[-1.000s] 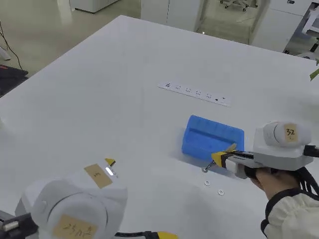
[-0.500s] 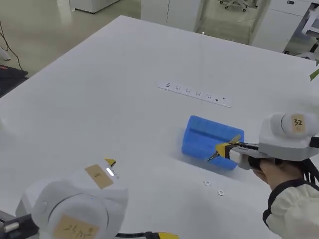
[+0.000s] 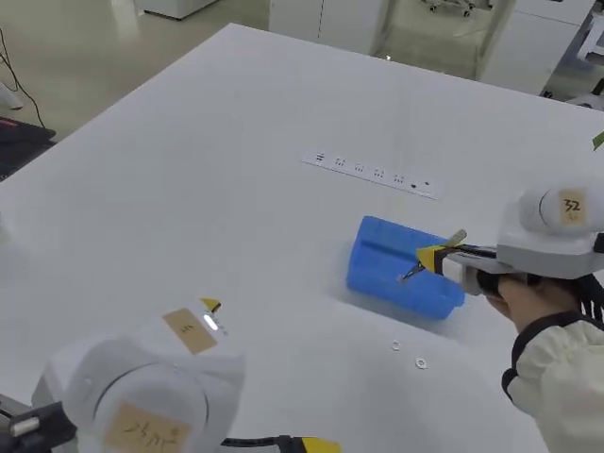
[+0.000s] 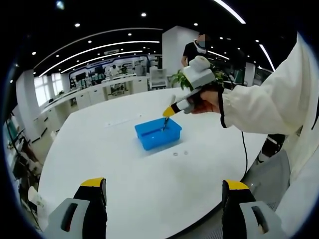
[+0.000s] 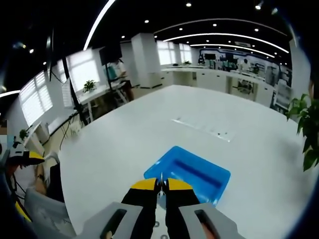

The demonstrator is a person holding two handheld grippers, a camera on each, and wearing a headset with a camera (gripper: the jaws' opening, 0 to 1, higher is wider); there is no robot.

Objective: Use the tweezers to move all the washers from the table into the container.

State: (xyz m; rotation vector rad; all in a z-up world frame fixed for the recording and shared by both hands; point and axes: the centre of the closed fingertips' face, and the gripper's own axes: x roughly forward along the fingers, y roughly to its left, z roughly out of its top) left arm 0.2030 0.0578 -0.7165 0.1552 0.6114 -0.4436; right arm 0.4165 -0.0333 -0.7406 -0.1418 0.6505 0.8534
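Observation:
A blue container (image 3: 392, 257) sits on the white table (image 3: 226, 170). My right gripper (image 3: 429, 257) is shut on thin metal tweezers (image 3: 412, 272), whose tips hang over the container's near side. In the right gripper view the right gripper (image 5: 159, 185) grips the tweezers (image 5: 161, 177) above the container (image 5: 192, 172). Whether a washer is in the tips is too small to tell. Two washers (image 3: 395, 346) (image 3: 420, 362) lie on the table just in front of the container. My left gripper (image 4: 164, 186) is open with nothing in it, low at the near left, away from the container (image 4: 158, 133).
A flat white socket strip (image 3: 370, 176) lies on the table behind the container. Bare tabletop spreads to the left and far side. A person stands beyond the table (image 4: 194, 47). A potted plant (image 5: 304, 134) is off the right edge.
My right gripper has lifted the tweezers from the table beside the washers and carried them up and over the blue container. The left gripper has stayed put.

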